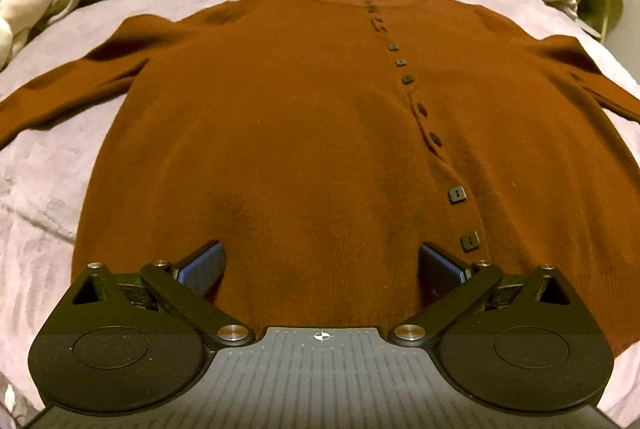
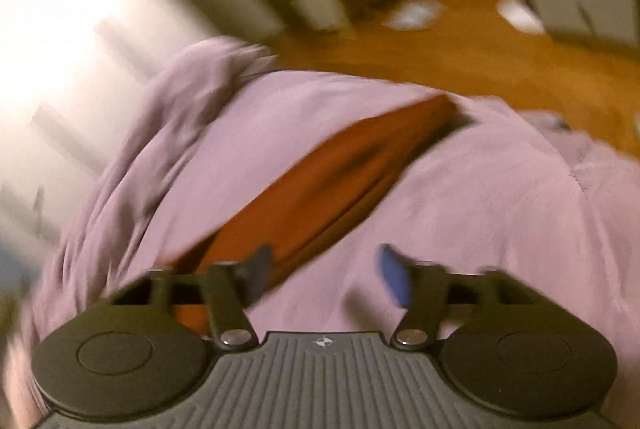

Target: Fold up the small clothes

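cardigan (image 1: 304, 133): rust-brown, buttoned, flat on lilac bedsheet (image 1: 48, 173), frame centre, sleeves spread left and right | left gripper (image 1: 320, 265): jaws spread over hem, bottom centre | right gripper (image 2: 324, 277): blurred, jaws apart, nothing between, sleeve (image 2: 320, 189) just left

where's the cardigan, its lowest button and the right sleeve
cardigan (image 1: 280, 133), left wrist view, on the front panel
lowest button (image 1: 469, 240), left wrist view, on its face
sleeve (image 2: 340, 173), right wrist view, mid-length
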